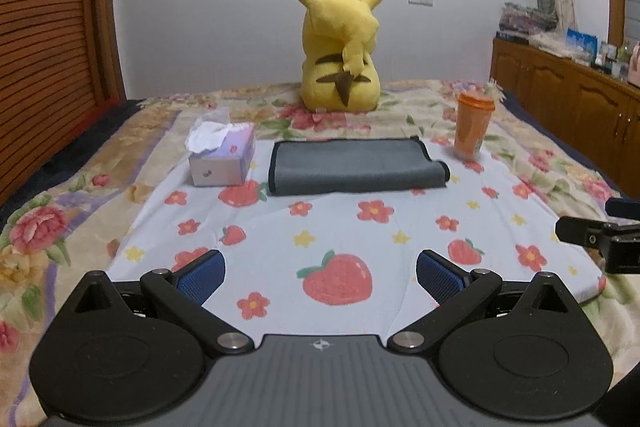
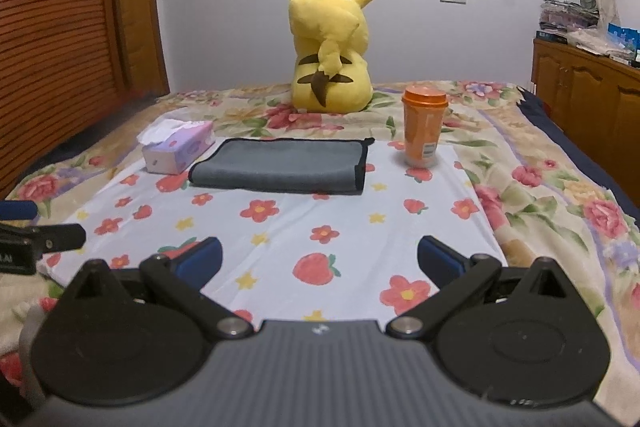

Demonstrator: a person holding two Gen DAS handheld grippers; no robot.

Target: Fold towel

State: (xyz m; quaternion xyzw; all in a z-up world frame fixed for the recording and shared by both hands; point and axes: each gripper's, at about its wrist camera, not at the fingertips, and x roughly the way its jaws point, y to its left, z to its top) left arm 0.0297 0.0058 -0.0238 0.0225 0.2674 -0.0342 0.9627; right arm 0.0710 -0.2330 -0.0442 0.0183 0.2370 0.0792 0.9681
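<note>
Left gripper [image 1: 320, 277] at lower centre of its view, blue-padded fingers [image 1: 202, 281] spread wide, empty, above the pale strawberry-print cloth [image 1: 280, 243]. Right gripper [image 2: 319, 259] likewise wide apart, gripping nothing. Folded grey towel with black edging [image 2: 280, 167] flat at mid-frame, well apart from both, between the lilac tissue box [image 2: 178, 147] and orange lidded cup [image 2: 423, 125], yellow plush toy [image 2: 330, 47] behind.

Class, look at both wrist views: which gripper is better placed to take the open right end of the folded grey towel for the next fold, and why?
Probably the right gripper. The black-edged folded grey towel has its open end on that side, toward the orange lidded cup. The left gripper, also open, sits farther left.
</note>
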